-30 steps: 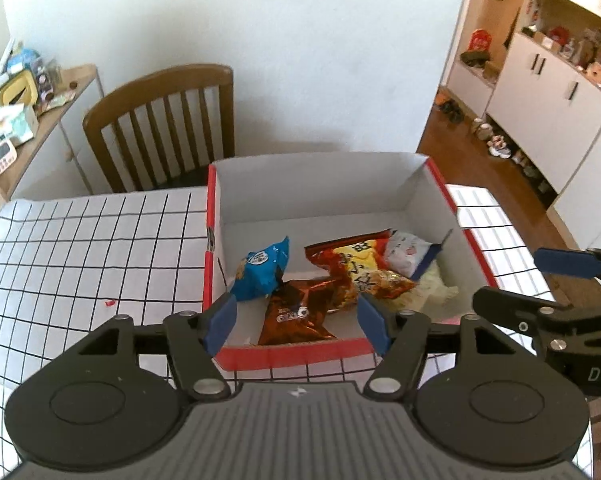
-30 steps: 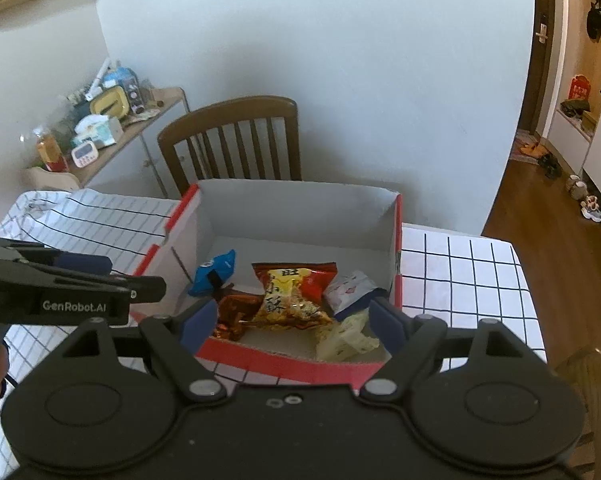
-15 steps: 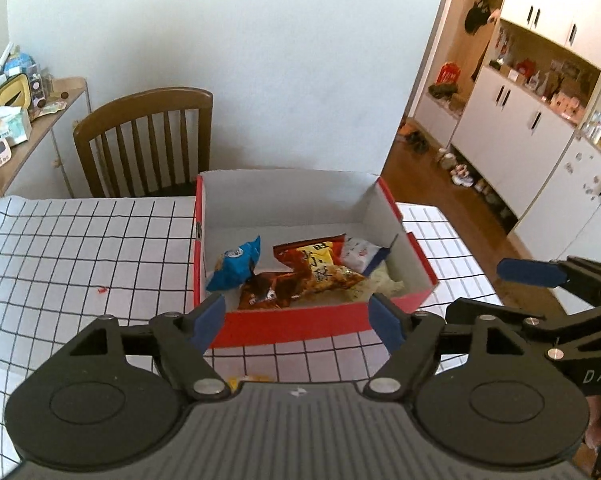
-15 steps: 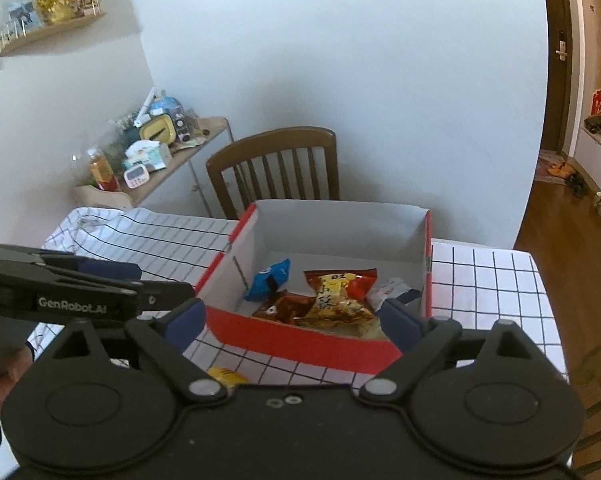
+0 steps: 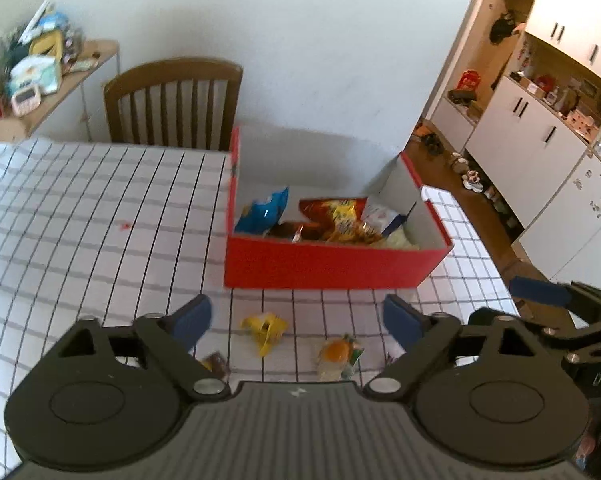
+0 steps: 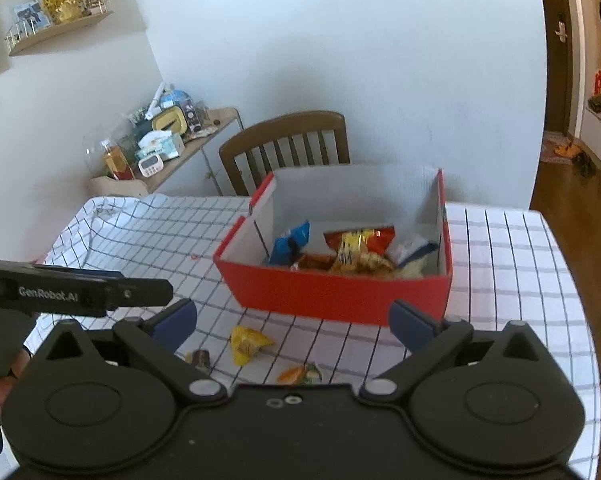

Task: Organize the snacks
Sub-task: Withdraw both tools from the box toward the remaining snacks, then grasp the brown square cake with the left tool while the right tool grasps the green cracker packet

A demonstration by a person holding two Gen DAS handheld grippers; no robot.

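Your checked table (image 5: 100, 216) carries the red box (image 5: 328, 266) at far centre, snack packets (image 5: 332, 220) piled inside. Near it lie a yellow packet (image 5: 266, 328), orange packet (image 5: 336, 354) and small brown one (image 6: 201, 358). Your left gripper (image 5: 296, 316) and right gripper (image 6: 292, 320) both hover spread, holding nothing.

The brown snack (image 5: 216, 362) is half hidden behind the left claw (image 5: 298, 318) linkage in the left wrist view, and its label is too blurred to be read. The orange packet (image 6: 300, 374) is cut off by the right claw (image 6: 292, 320) body at its lower edge in the right wrist view. The brown pack (image 5: 296, 232) in the red box (image 5: 332, 264) is mostly screened by the front wall & by other packs; print on all packs is illegible. Items on the side shelf (image 5: 60, 92) are smeared, approx. shapes only. The left wrist view is blurred throughout.
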